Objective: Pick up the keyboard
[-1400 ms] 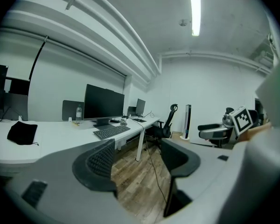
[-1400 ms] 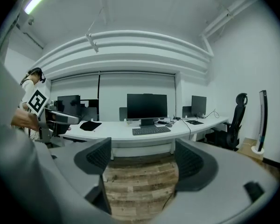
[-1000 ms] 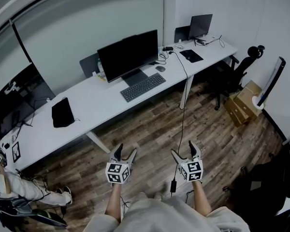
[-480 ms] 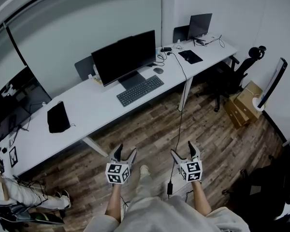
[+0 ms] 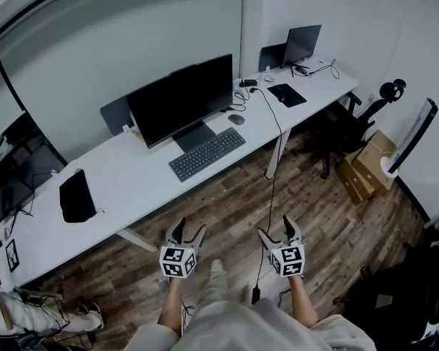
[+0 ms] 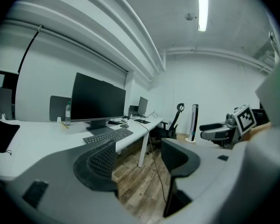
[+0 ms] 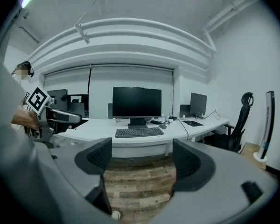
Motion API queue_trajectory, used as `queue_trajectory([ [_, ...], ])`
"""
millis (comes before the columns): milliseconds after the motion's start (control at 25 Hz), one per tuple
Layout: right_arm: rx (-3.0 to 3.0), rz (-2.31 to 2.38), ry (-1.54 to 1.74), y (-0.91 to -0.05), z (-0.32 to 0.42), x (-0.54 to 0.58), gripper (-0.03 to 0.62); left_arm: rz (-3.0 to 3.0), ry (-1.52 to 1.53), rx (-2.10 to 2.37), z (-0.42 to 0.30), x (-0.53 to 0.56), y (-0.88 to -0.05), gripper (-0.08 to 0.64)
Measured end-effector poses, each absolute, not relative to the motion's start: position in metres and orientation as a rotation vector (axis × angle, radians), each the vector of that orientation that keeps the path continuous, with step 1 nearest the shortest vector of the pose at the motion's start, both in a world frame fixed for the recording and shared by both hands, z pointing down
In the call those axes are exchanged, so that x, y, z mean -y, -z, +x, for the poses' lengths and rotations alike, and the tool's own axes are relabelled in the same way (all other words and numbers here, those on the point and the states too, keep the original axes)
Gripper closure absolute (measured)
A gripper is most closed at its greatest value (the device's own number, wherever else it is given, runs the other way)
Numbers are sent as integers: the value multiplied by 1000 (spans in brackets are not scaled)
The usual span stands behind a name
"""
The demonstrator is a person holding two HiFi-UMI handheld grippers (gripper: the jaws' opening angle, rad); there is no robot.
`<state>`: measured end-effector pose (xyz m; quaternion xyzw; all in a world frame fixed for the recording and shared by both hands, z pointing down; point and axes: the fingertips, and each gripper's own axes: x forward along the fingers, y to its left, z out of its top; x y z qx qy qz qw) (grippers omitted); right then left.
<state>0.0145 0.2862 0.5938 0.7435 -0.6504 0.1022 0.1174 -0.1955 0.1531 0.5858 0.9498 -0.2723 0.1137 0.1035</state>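
Note:
A dark keyboard (image 5: 207,153) lies on the long white desk (image 5: 143,168), just in front of a large black monitor (image 5: 180,99). It also shows in the left gripper view as the keyboard (image 6: 107,135) and in the right gripper view as the keyboard (image 7: 138,132). Both grippers hang over the wooden floor, well short of the desk. My left gripper (image 5: 188,232) is open and empty. My right gripper (image 5: 278,229) is open and empty too.
A mouse (image 5: 236,119) sits right of the keyboard, a black pouch (image 5: 76,194) at the desk's left. A second monitor (image 5: 303,42) and a mat (image 5: 288,94) are at the far right. A cable (image 5: 272,181) hangs to the floor. An office chair (image 5: 355,126) and cardboard boxes (image 5: 364,168) stand right.
The desk and keyboard have shifted left and lower in the head view as the person steps nearer. Both grippers stay open at the same place in the picture.

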Motion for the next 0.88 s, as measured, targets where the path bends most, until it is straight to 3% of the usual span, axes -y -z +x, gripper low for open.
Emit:
queue_trajectory([
  [880, 1807, 2214, -285, -571, 94, -58, 198, 2823, -323, 700, -104, 83, -573, 275],
])
